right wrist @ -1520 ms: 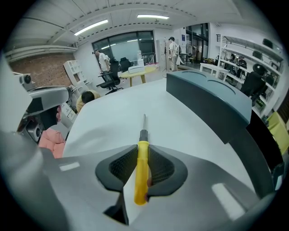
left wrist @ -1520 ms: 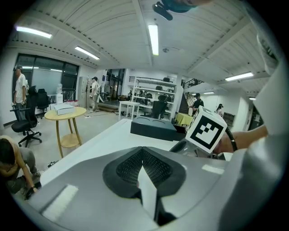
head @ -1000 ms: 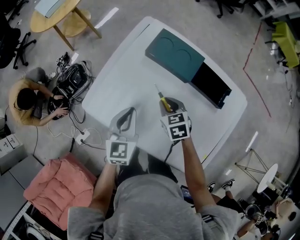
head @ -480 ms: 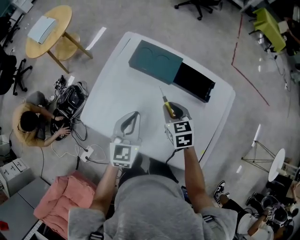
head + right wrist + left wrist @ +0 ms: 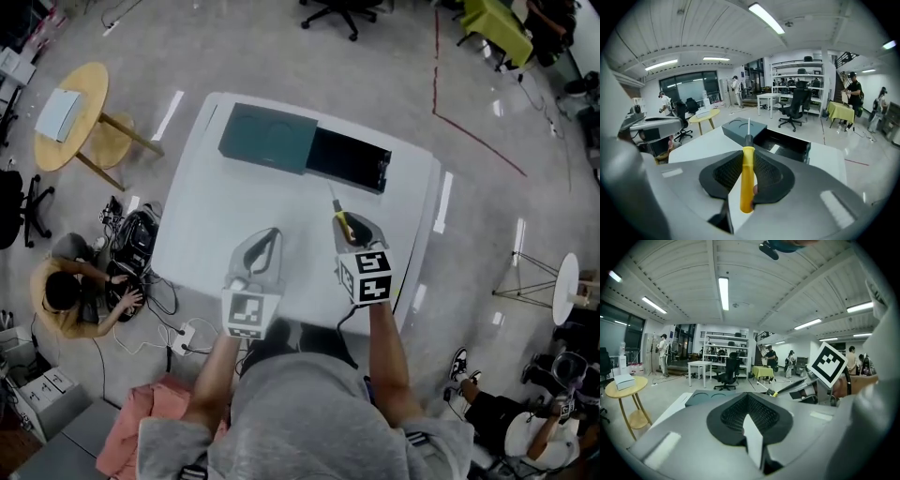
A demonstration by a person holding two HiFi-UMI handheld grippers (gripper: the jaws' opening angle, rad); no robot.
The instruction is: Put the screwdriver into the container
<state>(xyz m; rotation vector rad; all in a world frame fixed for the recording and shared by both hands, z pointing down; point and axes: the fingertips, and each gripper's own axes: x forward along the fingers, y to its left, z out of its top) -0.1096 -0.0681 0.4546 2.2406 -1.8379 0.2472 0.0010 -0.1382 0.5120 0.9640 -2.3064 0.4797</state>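
A screwdriver [image 5: 341, 220] with a yellow handle [image 5: 747, 180] sits between the jaws of my right gripper [image 5: 345, 218], which is shut on it. Its metal shaft points toward the open black container [image 5: 785, 144] at the far side of the white table [image 5: 202, 216]. The teal lid [image 5: 267, 138] lies beside the container [image 5: 349, 159], on its left. My left gripper [image 5: 271, 233] hovers to the left of the right one, jaws together and empty. In the left gripper view the screwdriver [image 5: 768, 389] and the right gripper [image 5: 802, 389] show at the right.
A person [image 5: 67, 292] sits on the floor left of the table among cables and gear [image 5: 134, 246]. A round wooden table [image 5: 75, 117] stands further left, a pink cushion [image 5: 141, 427] near my feet. Office chairs [image 5: 799, 108] and people stand beyond the table.
Both grippers have risen and moved toward the container, the right one carrying the screwdriver. The table now looks smaller and further below.
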